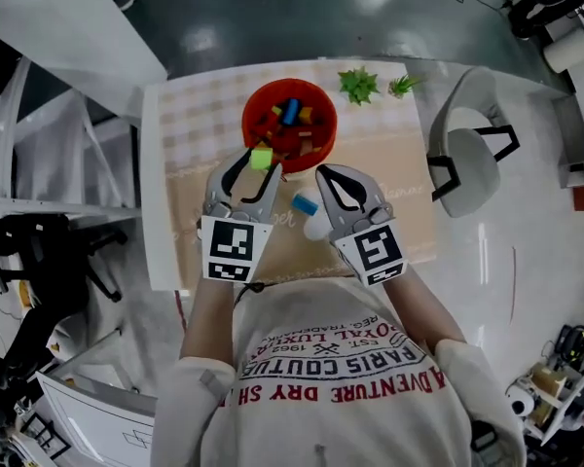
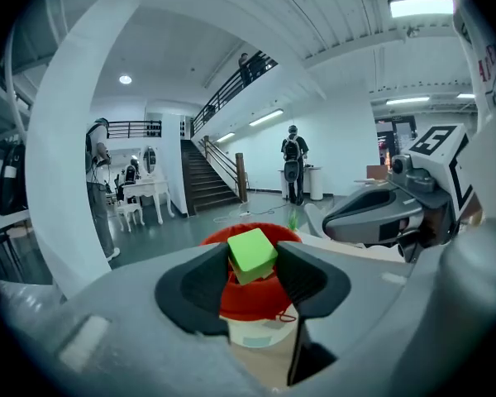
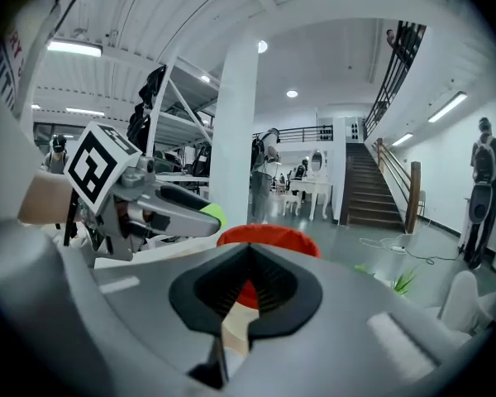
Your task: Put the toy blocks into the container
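Carrying the green block (image 1: 261, 158) fully over the red container (image 1: 249, 115) before letting go is, I judge, the way to do this step well. In the head view the block sits just at the container's near rim, so a release now could strike the rim and bounce onto the worktop (image 1: 185, 115). The left claw (image 1: 251, 168) is clamped on that block, its forearm reaching straight out from the body toward the container. The right claw (image 1: 323, 175) hovers at the container's near side, jaws together and empty. A blue block (image 1: 305, 204) lies on the worktop just short of the container, below that claw. Several blocks already lie inside the container.

From the left gripper view, both pads pinch the green block, which is slightly tilted, with the container directly beyond and below it. The claw points only a little downward. Opening gently and low should stop the block hopping out.

From the right gripper view, the jaws meet at their tips with nothing between them, aimed at the container ahead. The left claw and its block show to the container's left.
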Action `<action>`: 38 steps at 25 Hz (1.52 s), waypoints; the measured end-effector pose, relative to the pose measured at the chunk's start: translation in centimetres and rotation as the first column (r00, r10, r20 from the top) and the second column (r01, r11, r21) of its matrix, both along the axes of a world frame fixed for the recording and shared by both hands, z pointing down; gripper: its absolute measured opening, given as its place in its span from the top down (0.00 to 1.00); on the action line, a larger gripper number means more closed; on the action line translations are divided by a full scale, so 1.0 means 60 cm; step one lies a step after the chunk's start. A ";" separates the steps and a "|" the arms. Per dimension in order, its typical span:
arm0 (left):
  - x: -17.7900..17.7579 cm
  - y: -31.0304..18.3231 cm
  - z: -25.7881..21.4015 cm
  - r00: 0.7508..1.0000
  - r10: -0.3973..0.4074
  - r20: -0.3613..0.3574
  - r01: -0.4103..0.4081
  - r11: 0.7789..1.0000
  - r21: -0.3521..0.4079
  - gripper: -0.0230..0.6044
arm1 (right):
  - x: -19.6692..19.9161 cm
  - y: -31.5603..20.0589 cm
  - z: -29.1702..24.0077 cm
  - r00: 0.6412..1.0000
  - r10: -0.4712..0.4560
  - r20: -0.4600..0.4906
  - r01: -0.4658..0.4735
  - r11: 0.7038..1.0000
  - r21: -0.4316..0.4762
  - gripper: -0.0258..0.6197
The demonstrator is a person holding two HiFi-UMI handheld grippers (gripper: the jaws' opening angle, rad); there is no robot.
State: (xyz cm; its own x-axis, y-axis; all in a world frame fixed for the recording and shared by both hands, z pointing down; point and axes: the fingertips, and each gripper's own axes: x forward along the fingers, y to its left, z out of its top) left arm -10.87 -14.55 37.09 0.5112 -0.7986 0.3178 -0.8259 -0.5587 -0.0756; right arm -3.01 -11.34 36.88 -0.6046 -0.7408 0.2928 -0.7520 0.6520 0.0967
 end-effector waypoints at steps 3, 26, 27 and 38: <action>0.019 -0.014 -0.004 1.000 -0.021 0.005 0.021 1.000 0.002 0.66 | 0.016 -0.005 -0.007 0.999 -0.032 -0.003 0.032 0.999 0.002 0.96; 0.066 -0.071 0.065 0.993 -0.104 0.052 0.109 0.988 -0.105 0.50 | 0.114 -0.042 0.054 1.000 0.001 0.001 -0.001 0.993 -0.120 0.96; 0.065 -0.067 0.062 0.993 -0.109 0.054 0.114 0.988 -0.099 0.50 | 0.114 -0.039 0.054 1.000 0.000 0.000 0.000 0.992 -0.123 0.96; 0.075 0.027 0.061 0.996 -0.092 -0.010 0.092 0.994 -0.060 0.50 | 0.119 0.005 0.070 0.999 -0.003 0.036 0.008 0.991 -0.132 0.96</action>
State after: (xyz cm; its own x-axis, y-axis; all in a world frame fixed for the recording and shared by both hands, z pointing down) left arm -6.36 -12.93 40.77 0.4409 -0.8224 0.3596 -0.8747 -0.4835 -0.0335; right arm 4.12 -11.05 41.06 -0.6204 -0.6936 0.3660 -0.7497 0.6616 -0.0172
